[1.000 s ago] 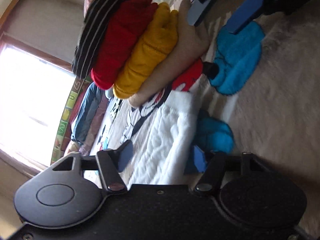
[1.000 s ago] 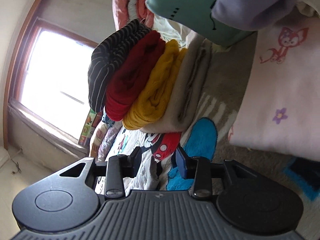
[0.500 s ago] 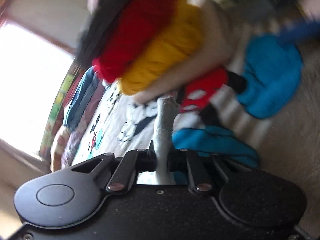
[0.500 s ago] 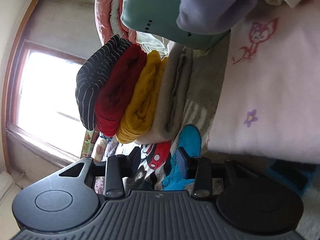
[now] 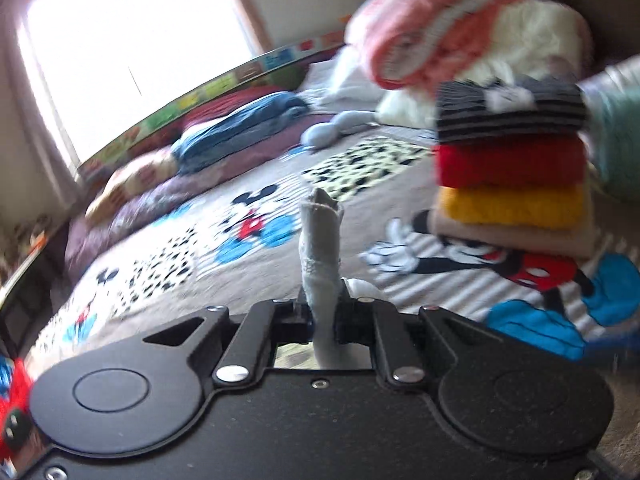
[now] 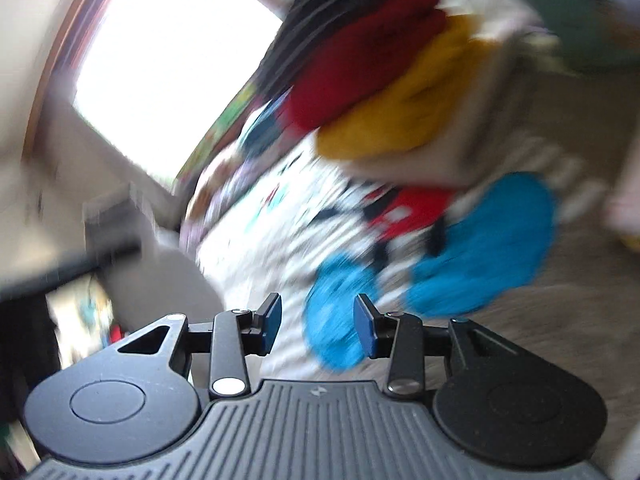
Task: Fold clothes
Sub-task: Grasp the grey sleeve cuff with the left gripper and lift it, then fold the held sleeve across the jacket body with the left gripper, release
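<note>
Currently left tongs (image 5: 322, 312) clamped on pale grey garment (image 5: 320, 240), long axis running up frame centre; folded stack (image 5: 510, 176) lies right of it. Right tongs (image 6: 317, 326) parted, empty, farther off.

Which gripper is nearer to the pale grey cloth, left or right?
Left. The left gripper is clamped on the pale grey cloth; the right gripper is open, holding nothing.

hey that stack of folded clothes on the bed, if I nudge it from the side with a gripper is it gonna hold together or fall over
Probably shaky. The stack of folded clothes is several soft layers high and sits on a cushy Mickey Mouse blanket, so it may lean or tip. The layers look plush; a side nudge would likely slide the striped top piece off rather than move the pile whole.
</note>
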The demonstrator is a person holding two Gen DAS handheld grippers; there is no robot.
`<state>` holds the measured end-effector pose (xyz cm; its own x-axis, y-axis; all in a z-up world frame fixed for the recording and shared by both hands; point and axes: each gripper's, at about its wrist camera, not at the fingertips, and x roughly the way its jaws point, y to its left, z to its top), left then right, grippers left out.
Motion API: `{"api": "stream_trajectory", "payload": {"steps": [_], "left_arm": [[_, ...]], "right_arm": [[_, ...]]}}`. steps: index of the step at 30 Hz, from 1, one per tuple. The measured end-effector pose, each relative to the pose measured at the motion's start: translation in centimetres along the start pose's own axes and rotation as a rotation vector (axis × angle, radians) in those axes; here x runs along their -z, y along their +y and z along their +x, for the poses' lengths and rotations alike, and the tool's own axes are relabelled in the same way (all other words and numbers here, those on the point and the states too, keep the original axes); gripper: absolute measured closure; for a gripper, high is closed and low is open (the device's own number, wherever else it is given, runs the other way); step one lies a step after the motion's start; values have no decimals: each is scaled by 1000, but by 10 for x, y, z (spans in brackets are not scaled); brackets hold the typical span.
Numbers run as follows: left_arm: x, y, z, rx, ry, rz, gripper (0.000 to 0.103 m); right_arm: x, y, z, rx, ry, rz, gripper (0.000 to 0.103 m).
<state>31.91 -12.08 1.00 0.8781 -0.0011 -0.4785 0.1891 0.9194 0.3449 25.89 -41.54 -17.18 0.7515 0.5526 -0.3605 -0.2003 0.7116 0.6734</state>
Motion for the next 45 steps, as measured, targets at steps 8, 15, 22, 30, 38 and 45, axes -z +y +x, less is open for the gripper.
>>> {"api": "stream_trajectory", "payload": {"steps": [8,15,22,30,38,45], "left_arm": [[36,71,-5,-21,38,-181,95],[73,118,11,-56,93,-268,95],[97,139,25,-38,109,-329,95],[107,148,29,-1,88,-363,95],[132,156,41,10,102,-391,95],[162,158,53,-4,149,-440,95]], "right_arm": [[60,92,27,-40,224,-500,62],[88,132,17,-223,231,-654,63],[108,165,21,-330,200,-768,63],[132,189,36,-343,245,-894,63],[138,193,51,-320,269,-922,66],[145,193,64,-307,315,-941,65]]}}
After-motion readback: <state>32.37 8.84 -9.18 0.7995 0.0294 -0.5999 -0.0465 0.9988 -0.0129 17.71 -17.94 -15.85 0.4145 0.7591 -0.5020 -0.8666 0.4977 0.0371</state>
